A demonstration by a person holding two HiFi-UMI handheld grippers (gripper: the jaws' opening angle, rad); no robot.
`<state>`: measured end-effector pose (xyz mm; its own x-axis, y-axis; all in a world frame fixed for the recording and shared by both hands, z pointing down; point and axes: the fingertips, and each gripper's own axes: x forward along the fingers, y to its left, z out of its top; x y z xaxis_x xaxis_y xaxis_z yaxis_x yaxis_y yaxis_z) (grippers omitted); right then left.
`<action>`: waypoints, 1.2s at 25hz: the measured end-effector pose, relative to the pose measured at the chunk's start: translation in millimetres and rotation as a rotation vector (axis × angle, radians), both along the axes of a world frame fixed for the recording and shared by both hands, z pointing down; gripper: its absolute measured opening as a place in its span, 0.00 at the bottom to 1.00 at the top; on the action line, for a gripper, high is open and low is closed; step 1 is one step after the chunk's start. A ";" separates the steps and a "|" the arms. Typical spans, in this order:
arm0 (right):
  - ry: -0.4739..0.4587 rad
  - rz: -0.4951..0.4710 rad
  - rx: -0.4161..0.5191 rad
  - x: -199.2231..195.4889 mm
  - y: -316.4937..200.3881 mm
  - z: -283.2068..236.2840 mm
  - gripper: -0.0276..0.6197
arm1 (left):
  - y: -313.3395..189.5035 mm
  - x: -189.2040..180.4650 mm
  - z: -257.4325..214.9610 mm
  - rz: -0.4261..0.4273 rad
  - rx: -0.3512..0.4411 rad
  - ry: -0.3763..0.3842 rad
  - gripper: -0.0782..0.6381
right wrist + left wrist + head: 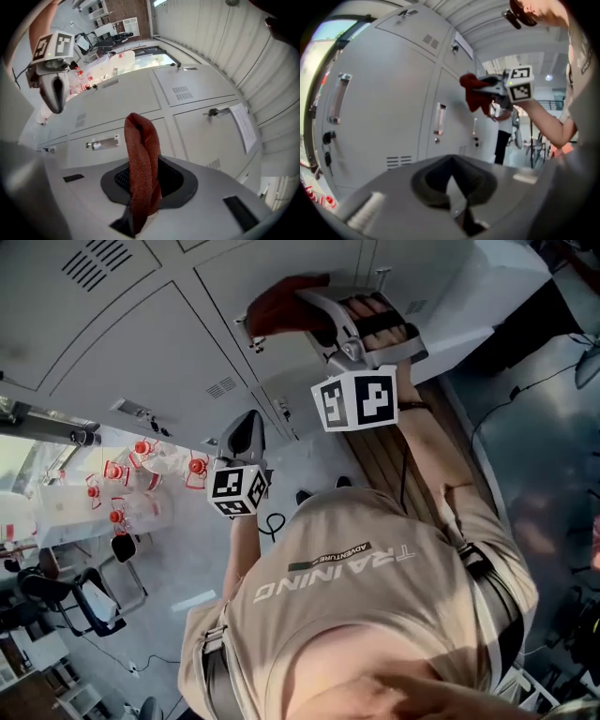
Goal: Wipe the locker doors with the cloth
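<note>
1. Right gripper [323,310]: the jaws are pinched on the red cloth [143,159]. A hand [380,320] grips the gripper body behind the marker cube [356,401].
2. Cloth position: it is folded into a narrow strip, clamped at its lower end between the jaws. The rest stands out past the jaw tips.
3. Cloth orientation: the long axis runs along the jaw line. The rounded folded end points at the grey locker doors [197,93].
4. Cloth against the bank: in the head view the cloth [277,307] lies over a door, beside the handle [251,334] at that door's edge. Contact with the door surface cannot be confirmed.
5. Left gripper [457,197]: the jaws are pressed together with nothing between them. It is held lower than the right gripper, off the doors and well apart from the cloth.
6. A paper sheet [246,124] hangs on a door towards the right edge of the bank in the right gripper view.
</note>
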<state>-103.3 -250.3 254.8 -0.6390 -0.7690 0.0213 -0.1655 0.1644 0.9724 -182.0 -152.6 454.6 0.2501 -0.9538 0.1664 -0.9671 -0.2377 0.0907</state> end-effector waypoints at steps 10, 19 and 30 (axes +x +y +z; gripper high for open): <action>-0.054 0.095 0.138 7.1 -56.9 -84.5 0.13 | -12.4 25.4 -15.2 0.059 0.034 -0.020 0.12; 0.038 0.098 0.064 -1.1 -77.8 -1.5 0.13 | -9.0 15.1 -2.6 0.027 -0.003 0.028 0.12; 0.174 0.087 -0.242 -7.5 -76.8 169.2 0.13 | -10.5 -0.2 15.5 -0.010 -0.052 0.041 0.12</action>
<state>-110.8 -327.1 424.0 -0.5420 -0.7796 0.3137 -0.0236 0.3873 0.9216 -182.1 -163.1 470.1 0.2485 -0.9465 0.2060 -0.9645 -0.2223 0.1423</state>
